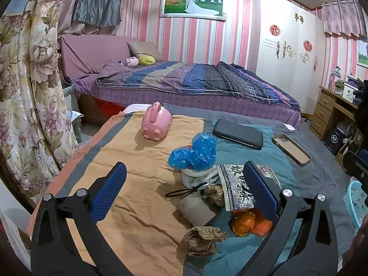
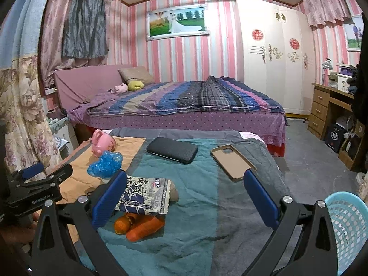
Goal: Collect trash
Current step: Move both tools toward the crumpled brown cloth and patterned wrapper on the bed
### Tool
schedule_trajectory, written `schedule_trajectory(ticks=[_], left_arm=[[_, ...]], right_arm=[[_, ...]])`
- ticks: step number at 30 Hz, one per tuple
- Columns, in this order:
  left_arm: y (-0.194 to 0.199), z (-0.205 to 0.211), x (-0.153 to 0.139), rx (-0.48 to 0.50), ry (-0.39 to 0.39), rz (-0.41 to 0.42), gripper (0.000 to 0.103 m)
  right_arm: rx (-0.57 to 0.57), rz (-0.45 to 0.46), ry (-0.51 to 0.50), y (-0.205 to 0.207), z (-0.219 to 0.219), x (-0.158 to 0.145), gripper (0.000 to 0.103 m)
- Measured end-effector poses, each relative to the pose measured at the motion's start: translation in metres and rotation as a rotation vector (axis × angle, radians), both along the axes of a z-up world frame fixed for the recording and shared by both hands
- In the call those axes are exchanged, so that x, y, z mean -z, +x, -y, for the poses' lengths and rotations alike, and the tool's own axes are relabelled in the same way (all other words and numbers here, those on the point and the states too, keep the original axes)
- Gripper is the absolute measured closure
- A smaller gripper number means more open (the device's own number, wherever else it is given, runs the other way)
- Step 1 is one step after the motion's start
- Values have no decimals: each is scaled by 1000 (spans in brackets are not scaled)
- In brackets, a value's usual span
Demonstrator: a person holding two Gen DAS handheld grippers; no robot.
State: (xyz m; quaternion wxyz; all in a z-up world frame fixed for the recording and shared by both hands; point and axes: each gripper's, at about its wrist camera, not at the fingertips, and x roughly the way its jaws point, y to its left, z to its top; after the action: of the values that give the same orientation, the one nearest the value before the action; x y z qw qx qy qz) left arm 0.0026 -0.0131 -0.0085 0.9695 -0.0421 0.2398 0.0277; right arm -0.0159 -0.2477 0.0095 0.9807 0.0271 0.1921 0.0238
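Note:
Trash lies on a cloth-covered table [image 1: 128,142]: a crumpled blue plastic bag [image 1: 195,151], a printed snack wrapper [image 1: 237,184], crumpled brown paper [image 1: 202,239], a grey pad [image 1: 197,209] and orange peel [image 1: 246,223]. My left gripper [image 1: 186,172] is open above this pile, holding nothing. My right gripper [image 2: 184,179] is open and empty over the teal cloth, with the wrapper [image 2: 142,195] and orange peel [image 2: 135,225] by its left finger. The blue bag also shows in the right wrist view [image 2: 105,163]. The left gripper's body [image 2: 34,186] shows at the left.
A light blue mesh basket [image 2: 345,225] stands at the table's right. A pink pig-shaped toy [image 1: 156,122], a black wallet [image 1: 239,133] and a phone case [image 1: 292,147] lie on the table. A bed [image 1: 195,85] stands behind, a desk [image 1: 333,108] at right.

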Motion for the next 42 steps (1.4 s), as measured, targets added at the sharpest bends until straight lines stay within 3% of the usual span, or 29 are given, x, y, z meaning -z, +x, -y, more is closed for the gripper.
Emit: schedule_trajectory(ticks=[42], left_arm=[[1, -1, 3, -3, 17, -18, 5]], right_arm=[[-26, -3, -9, -1, -8, 0, 4]])
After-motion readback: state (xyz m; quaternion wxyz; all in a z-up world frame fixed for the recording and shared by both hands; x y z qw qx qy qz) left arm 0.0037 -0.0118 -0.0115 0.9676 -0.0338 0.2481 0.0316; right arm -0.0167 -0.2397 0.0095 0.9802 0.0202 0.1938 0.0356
